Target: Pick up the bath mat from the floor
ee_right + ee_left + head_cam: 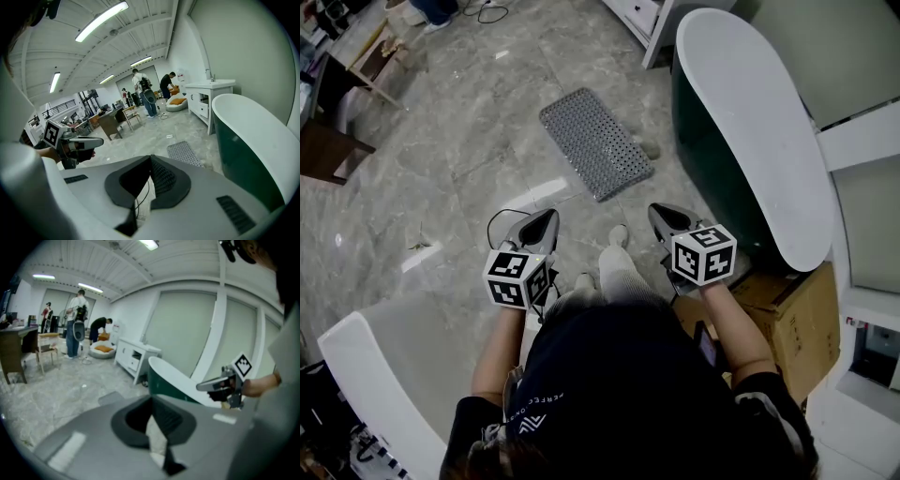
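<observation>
A grey perforated bath mat (596, 142) lies flat on the marble floor beside the tub, also seen in the right gripper view as the mat (183, 153). My left gripper (546, 217) and right gripper (659, 214) hang side by side above my knees, well short of the mat. Both have their jaws together at the tips with nothing between them. In the left gripper view the left gripper (151, 398) points over the floor, and in the right gripper view the right gripper (150, 158) points toward the mat. Each sees the other alongside.
A dark green bathtub with a white rim (750, 122) stands at the right of the mat. A cardboard box (797, 319) sits by my right arm. A white cabinet (208, 96) stands beyond the tub. Wooden furniture (337, 122) is at far left. People (143, 91) stand far off.
</observation>
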`<state>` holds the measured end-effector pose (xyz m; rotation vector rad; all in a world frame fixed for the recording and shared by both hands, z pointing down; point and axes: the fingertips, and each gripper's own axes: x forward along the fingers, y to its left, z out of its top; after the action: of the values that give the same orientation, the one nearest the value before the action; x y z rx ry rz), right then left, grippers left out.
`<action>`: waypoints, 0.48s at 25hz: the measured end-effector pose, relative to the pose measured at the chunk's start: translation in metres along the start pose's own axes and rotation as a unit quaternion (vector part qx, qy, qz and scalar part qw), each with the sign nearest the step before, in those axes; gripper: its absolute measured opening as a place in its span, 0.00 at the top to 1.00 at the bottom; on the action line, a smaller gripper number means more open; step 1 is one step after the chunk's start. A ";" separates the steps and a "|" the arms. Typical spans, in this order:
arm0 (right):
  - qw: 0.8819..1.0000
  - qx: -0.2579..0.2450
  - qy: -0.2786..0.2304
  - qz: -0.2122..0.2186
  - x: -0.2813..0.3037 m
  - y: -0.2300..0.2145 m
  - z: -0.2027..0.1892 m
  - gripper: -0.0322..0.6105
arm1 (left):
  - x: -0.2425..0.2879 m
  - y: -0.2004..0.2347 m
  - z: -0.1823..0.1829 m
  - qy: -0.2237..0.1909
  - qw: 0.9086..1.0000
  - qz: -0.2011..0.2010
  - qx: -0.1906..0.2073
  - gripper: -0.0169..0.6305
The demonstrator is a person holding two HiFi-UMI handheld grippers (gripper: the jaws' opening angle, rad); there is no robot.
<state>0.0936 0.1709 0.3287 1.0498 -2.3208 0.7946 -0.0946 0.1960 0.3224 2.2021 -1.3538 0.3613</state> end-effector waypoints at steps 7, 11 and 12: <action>1.000 -0.012 0.010 0.024 0.040 -0.040 0.032 0.96 | 0.054 0.008 0.031 -0.002 1.000 0.007 -0.004 0.97; 0.999 -0.018 0.013 0.037 0.058 -0.065 0.057 0.96 | 0.085 0.015 0.054 -0.006 1.000 0.013 -0.016 0.97; 0.999 -0.020 0.016 0.039 0.062 -0.072 0.062 0.96 | 0.093 0.016 0.059 -0.006 1.000 0.016 -0.018 0.97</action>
<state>0.1023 0.0589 0.3444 0.9274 -2.3539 0.7855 -0.0683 0.0883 0.3227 2.1597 -1.3913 0.3347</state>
